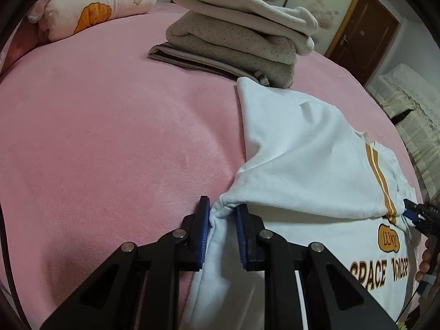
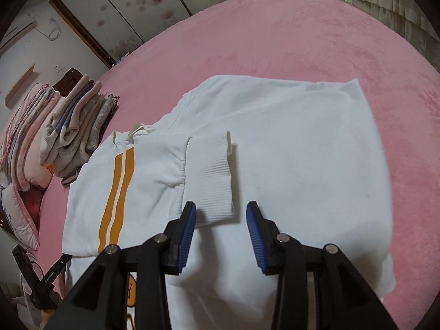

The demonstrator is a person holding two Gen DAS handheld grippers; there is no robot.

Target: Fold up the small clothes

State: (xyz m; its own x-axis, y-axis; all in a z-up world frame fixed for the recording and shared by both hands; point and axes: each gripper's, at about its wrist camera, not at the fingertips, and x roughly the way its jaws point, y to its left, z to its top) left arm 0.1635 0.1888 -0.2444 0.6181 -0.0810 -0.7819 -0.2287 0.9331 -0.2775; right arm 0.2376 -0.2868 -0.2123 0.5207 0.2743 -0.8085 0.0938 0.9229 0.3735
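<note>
A white sweatshirt (image 1: pixel 302 151) with orange stripes (image 2: pixel 117 192) and orange lettering (image 1: pixel 382 272) lies on the pink bed cover (image 1: pixel 110 137). My left gripper (image 1: pixel 223 206) is shut on a bunched fold at the garment's left edge, and the cloth rises in a tent from that pinch. In the right wrist view the sweatshirt (image 2: pixel 302 151) lies flat, with one sleeve folded across the body. My right gripper (image 2: pixel 221 209) hovers open just over the ribbed cuff (image 2: pixel 209 170) of that sleeve. The cuff's near edge sits between the blue pads (image 2: pixel 254 228), which do not press on it.
A stack of folded towels and clothes (image 1: pixel 233 35) stands just beyond the sweatshirt; the right wrist view shows the stack (image 2: pixel 77 126) at the left. A pale pillow (image 1: pixel 96 8) lies at the far left. A person's fingers (image 1: pixel 425 261) show at the right edge.
</note>
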